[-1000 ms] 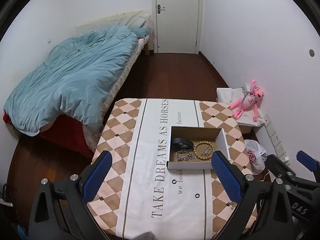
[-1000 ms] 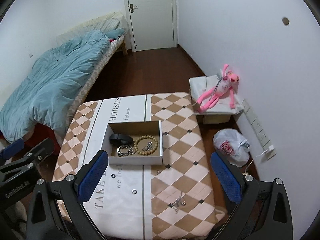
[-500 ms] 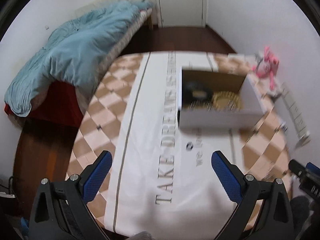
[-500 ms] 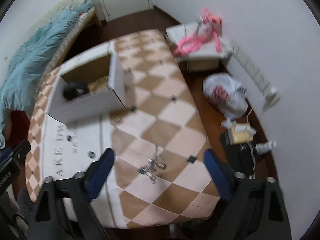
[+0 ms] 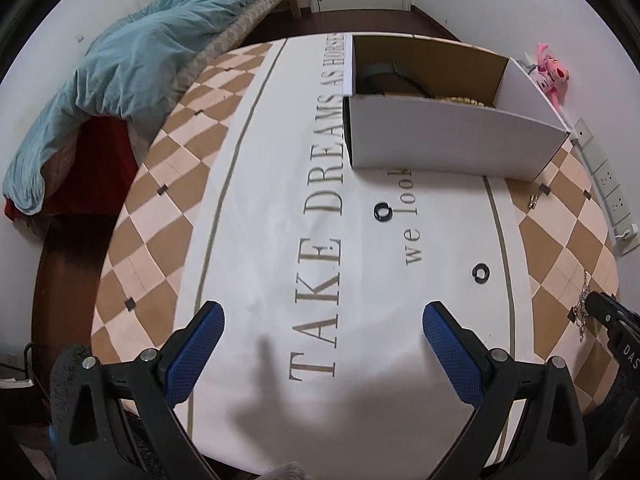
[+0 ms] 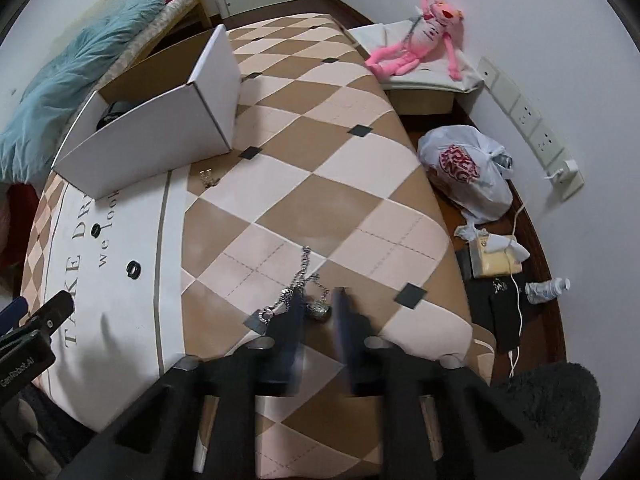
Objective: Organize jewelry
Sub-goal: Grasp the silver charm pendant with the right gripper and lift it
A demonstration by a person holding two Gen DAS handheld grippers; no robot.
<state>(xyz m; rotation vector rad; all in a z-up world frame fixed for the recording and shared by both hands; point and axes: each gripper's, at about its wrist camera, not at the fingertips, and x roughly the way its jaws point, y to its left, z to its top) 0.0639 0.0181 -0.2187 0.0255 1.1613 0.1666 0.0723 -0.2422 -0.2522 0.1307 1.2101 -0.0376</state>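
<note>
Right wrist view: your right tool [image 6: 318,304] sits narrowed around the silver chain [image 6: 302,280] on the tabletop [image 6: 320,168], its grip blurred. Your left tool [image 5: 320,344] hangs spread wide, short of the white box [image 5: 448,136].

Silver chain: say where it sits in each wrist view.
Left wrist: silver chain at far right edge, beside the right tongs.
Right wrist: silver chain lower centre, at the tongs' tips.
Shared landmark: white box.

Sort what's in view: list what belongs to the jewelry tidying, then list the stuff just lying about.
For the job:
- silver chain necklace
- two black rings
- small clasp piece
- white box
- right gripper

Just lying about:
- pink plush toy
- plastic bag
- blue duvet
</note>
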